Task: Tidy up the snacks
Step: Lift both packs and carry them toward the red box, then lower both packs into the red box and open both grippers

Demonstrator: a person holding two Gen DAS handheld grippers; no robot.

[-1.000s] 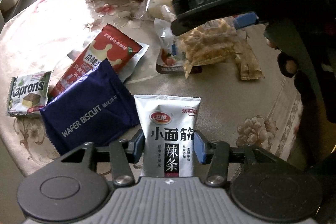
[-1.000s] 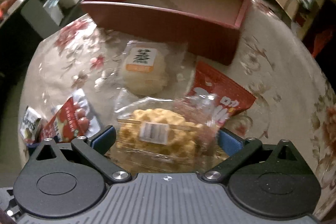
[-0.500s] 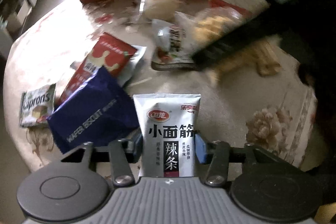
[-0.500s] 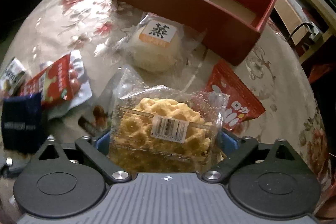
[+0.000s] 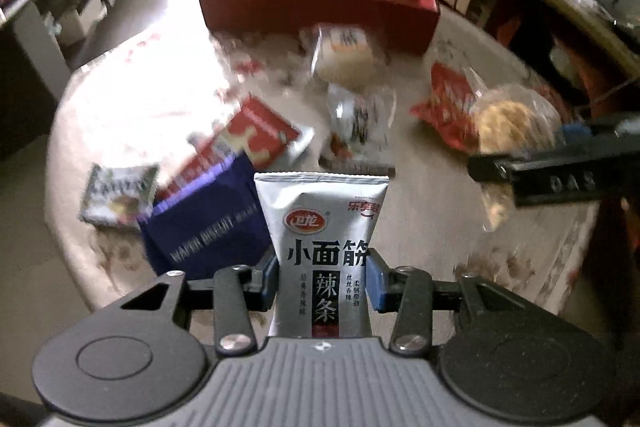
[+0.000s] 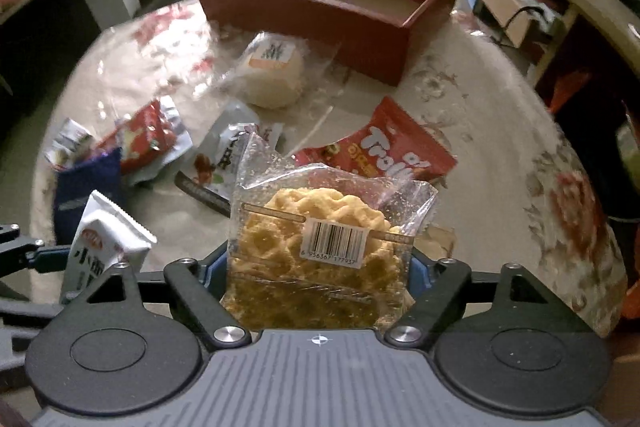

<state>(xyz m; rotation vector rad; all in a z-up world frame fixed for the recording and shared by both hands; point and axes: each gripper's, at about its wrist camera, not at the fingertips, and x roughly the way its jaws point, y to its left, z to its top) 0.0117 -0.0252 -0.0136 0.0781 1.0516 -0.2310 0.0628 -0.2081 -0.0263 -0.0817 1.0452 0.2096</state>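
Observation:
My left gripper (image 5: 322, 279) is shut on a white spicy-strip packet (image 5: 324, 227), held upright above the round table. That packet (image 6: 100, 247) also shows at the lower left of the right wrist view. A clear bag of yellow honeycomb crackers (image 6: 320, 239) stands between the blue pads of my right gripper (image 6: 316, 267). Its jaws are closing and the pads press the bag's sides. In the left wrist view the cracker bag (image 5: 508, 123) hangs at the far right. The open red box (image 6: 304, 15) sits at the table's far side.
Loose snacks lie on the floral tablecloth (image 6: 460, 99): a blue wafer biscuit packet (image 5: 208, 223), a red packet (image 5: 248, 139), a small Kaprons packet (image 5: 116, 195), a wrapped steamed cake (image 6: 276, 75) and a red Trolli packet (image 6: 384, 151). Shelves and furniture ring the table.
My left gripper tightened on the white packet and rose with it. My right gripper closed in on the cracker bag and carried it off to the right, clear of the other snacks.

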